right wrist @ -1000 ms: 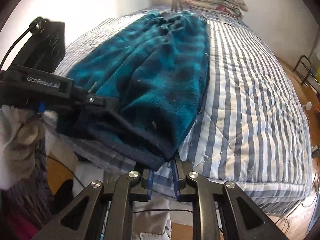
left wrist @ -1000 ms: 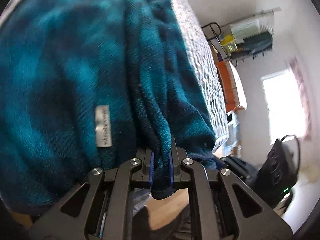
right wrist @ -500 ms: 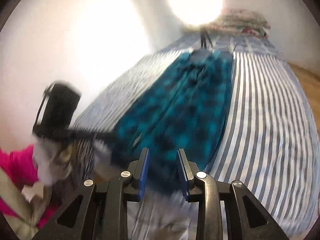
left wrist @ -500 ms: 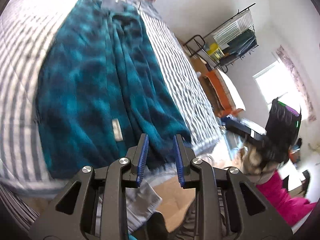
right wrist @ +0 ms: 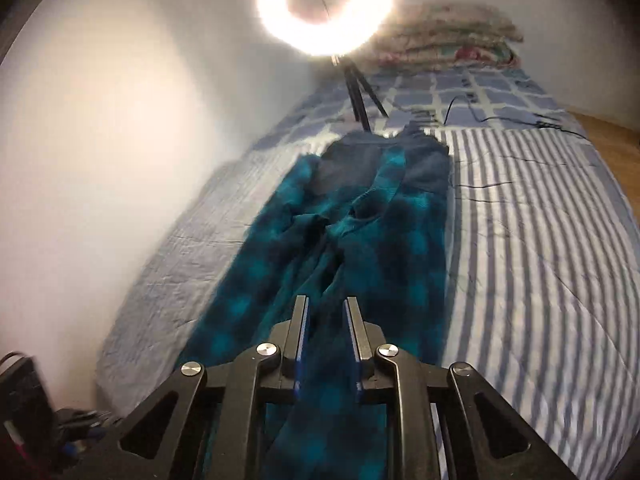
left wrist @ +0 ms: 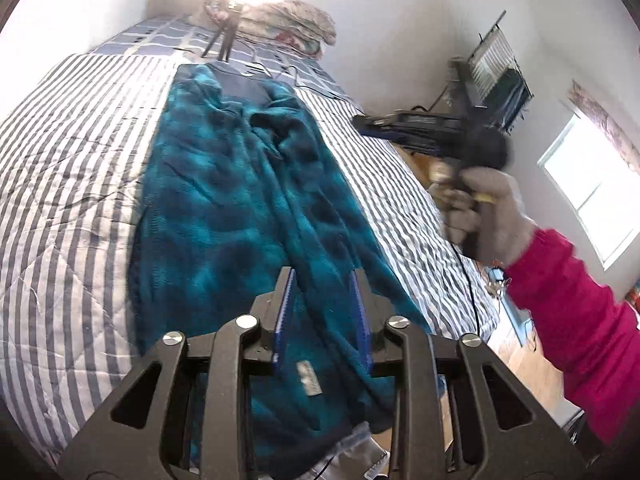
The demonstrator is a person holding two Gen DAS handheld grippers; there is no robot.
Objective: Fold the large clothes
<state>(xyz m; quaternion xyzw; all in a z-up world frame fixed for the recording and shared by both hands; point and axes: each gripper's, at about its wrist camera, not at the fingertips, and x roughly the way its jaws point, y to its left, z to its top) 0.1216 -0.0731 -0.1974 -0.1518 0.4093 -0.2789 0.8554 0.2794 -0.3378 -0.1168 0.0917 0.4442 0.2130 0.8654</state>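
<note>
A teal and dark blue plaid fleece garment lies stretched lengthwise down the striped bed, its near end hanging over the bed's front edge. It also shows in the right wrist view. My left gripper is open and empty, held above the garment's near part. My right gripper is open and empty, above the garment's near half. In the left wrist view the right gripper is held in a gloved hand over the bed's right side.
A ring light on a tripod stands at the head of the bed, beside folded bedding. Cables run over the bed's far end. A white wall runs along the left. A rack and window are right.
Both grippers let go of the garment's near edge and opened. Both lifted and swung up over the bed; the garment now lies flat along it.
</note>
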